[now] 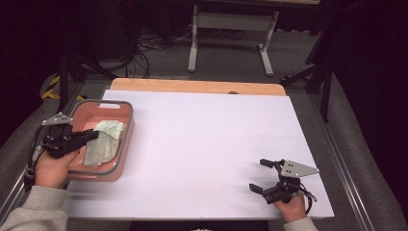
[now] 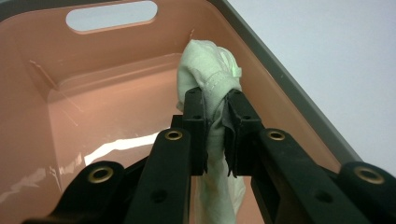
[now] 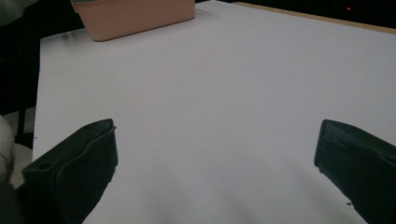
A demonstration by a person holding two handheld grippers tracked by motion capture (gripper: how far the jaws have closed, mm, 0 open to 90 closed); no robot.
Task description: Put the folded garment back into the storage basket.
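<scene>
Left gripper view: jaws of left gripper (image 2: 215, 114) pinching a fold of pale green cloth (image 2: 210, 70) inside pink bin (image 2: 70, 107), near its right wall. Looks like the placing step (or possibly lifting out; hard to say). Next probably calls for parting the jaws and pulling clear. Cloth lying lengthwise along the bin, near end to far. Right gripper (image 1: 269, 177) spread wide, idle over white table (image 1: 202, 144).

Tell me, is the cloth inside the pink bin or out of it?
Inside. The cloth hangs within the pink bin, pinched between the left gripper jaws.
</scene>
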